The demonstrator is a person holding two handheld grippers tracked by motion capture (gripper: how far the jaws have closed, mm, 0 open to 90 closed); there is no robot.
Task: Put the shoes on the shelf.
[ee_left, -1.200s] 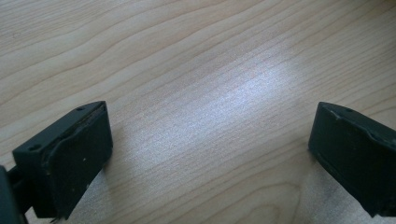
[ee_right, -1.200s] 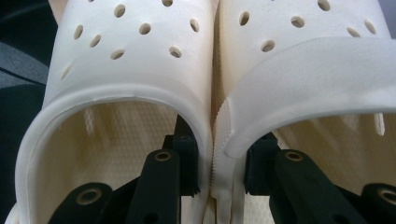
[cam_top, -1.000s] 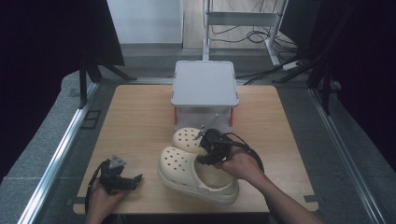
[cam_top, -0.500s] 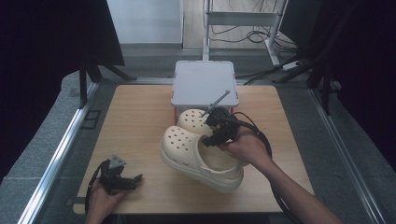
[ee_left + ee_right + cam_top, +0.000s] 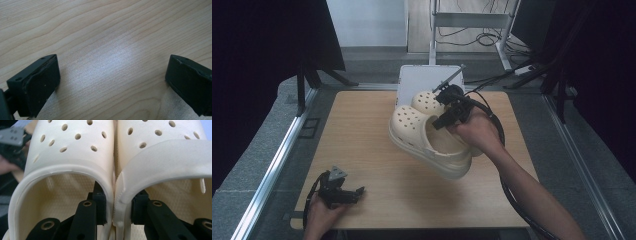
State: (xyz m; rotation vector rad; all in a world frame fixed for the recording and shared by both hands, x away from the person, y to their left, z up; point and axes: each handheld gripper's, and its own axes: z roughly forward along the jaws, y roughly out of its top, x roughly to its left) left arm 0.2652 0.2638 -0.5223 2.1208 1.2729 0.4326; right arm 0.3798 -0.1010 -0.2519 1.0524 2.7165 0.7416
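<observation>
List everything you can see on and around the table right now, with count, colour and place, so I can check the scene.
clogs: two, cream, pinched side by side by their inner walls, lifted over the table's middle
white box: one, white, far edge of the table, behind the clogs
table: one, light wood
cables: several, dark, on the floor beyond the table
left gripper: one, black, open, near left corner of the table, in the person's left hand
right gripper: one, black, shut on the clogs, one jaw inside each shoe, in the person's right hand
</observation>
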